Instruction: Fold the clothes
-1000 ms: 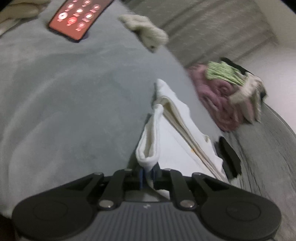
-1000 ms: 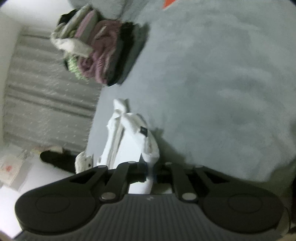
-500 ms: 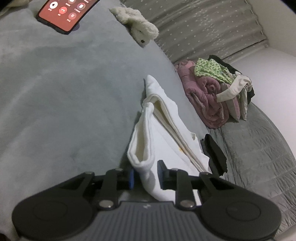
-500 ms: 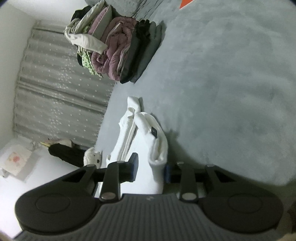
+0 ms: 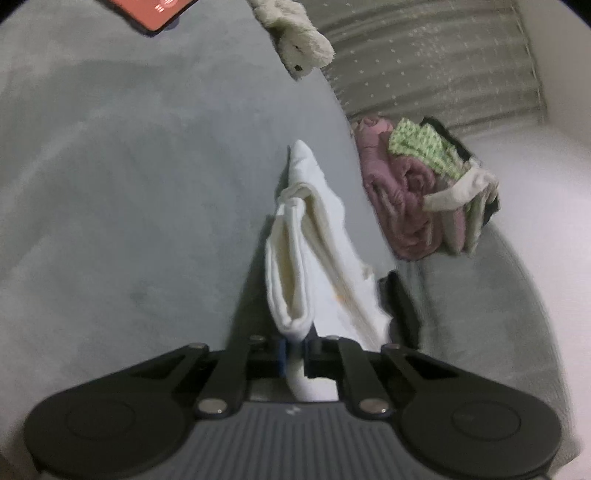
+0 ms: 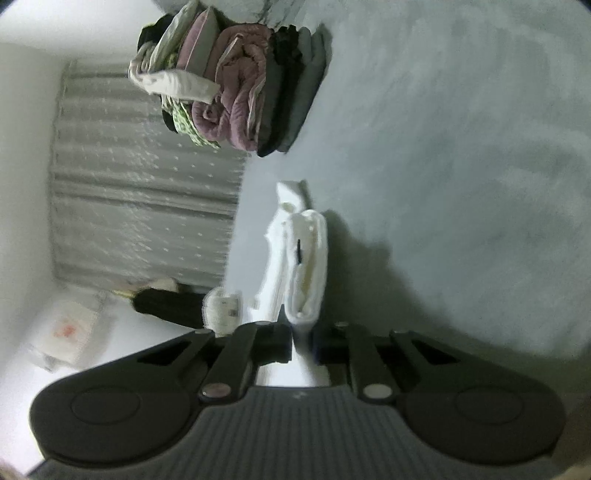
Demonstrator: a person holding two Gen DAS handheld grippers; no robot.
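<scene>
A white folded garment (image 5: 314, 236) stretches between my two grippers above the grey bed cover (image 5: 129, 184) and casts a shadow on it. My left gripper (image 5: 294, 354) is shut on its near folded end. In the right wrist view the same white garment (image 6: 306, 254) runs away from my right gripper (image 6: 302, 341), which is shut on its other end. A small black tag shows on the cloth there. A dark shape (image 5: 400, 306) sits at the far end of the garment in the left wrist view; what it is cannot be told.
A stack of folded clothes (image 5: 424, 199), pink, green and dark, sits near the bed's edge, and shows as a clothes stack (image 6: 240, 85) in the right wrist view. A phone with a red screen (image 5: 155, 11) and a plush toy (image 5: 295, 48) lie farther off. A grey curtain (image 5: 424, 62) hangs behind.
Half a second ago both grippers stood open around the white garment; now both have shut on it again. The garment hangs more taut and upright between them.
</scene>
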